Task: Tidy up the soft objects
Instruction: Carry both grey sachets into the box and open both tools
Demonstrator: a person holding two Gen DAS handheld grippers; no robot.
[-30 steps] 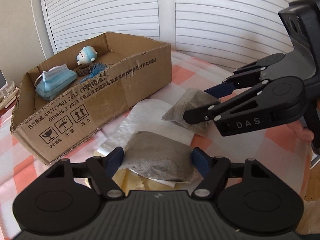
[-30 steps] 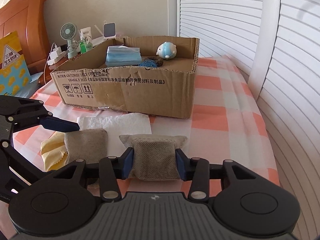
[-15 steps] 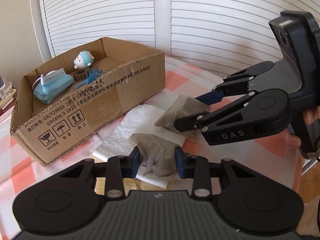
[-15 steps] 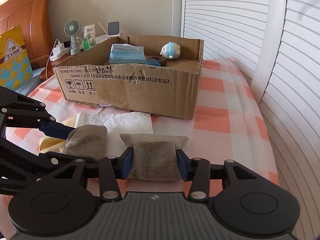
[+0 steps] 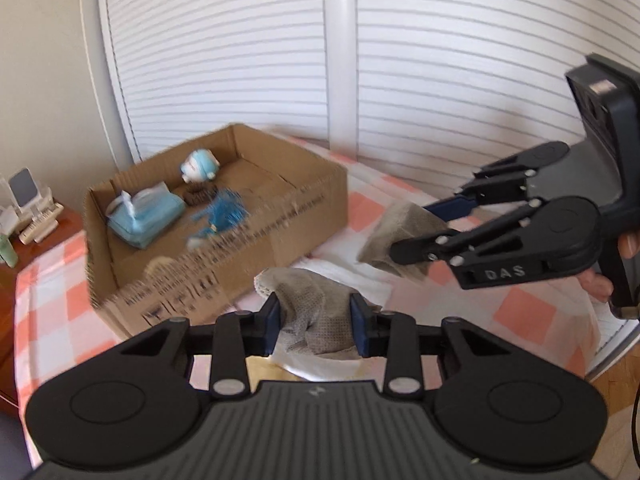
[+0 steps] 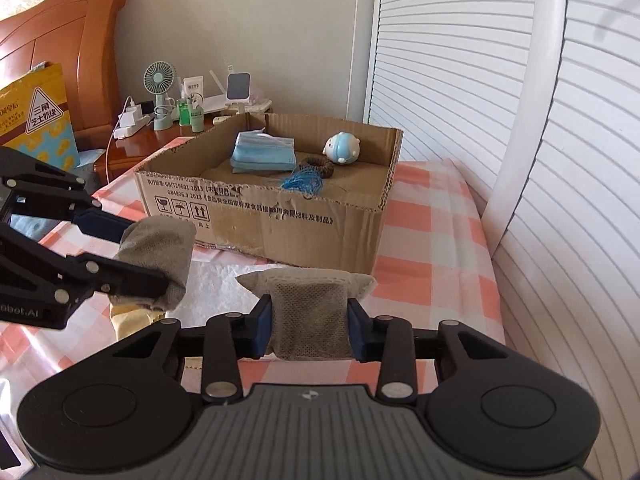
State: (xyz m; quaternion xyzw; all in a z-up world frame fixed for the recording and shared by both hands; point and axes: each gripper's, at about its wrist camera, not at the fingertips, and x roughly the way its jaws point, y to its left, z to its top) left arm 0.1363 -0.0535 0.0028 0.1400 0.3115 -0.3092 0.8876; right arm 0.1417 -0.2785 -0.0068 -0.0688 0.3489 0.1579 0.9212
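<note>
My left gripper [image 5: 315,328] is shut on a grey fabric pouch [image 5: 316,316] and holds it above the bed, near the front of the cardboard box [image 5: 280,232]. My right gripper [image 6: 309,330] is shut on a second grey pouch [image 6: 310,316], also lifted. Each gripper shows in the other's view: the right gripper [image 5: 416,236] with its pouch [image 5: 394,236], and the left gripper [image 6: 140,252] with its pouch [image 6: 160,252]. The box [image 6: 260,216] holds blue face masks [image 6: 262,152], a blue plush toy [image 6: 342,148], a brown hair tie [image 6: 318,166] and blue string [image 6: 302,182].
A white cloth [image 5: 352,280] and a yellow cloth [image 6: 128,318] lie on the checked bedspread [image 6: 432,240] in front of the box. A nightstand [image 6: 132,152] with a fan [image 6: 160,96] and bottles stands behind. Louvred doors [image 6: 560,120] run along the right.
My left gripper closed on its pouch and lifted it. Both grippers rose with their pouches, so the box's inside shows more.
</note>
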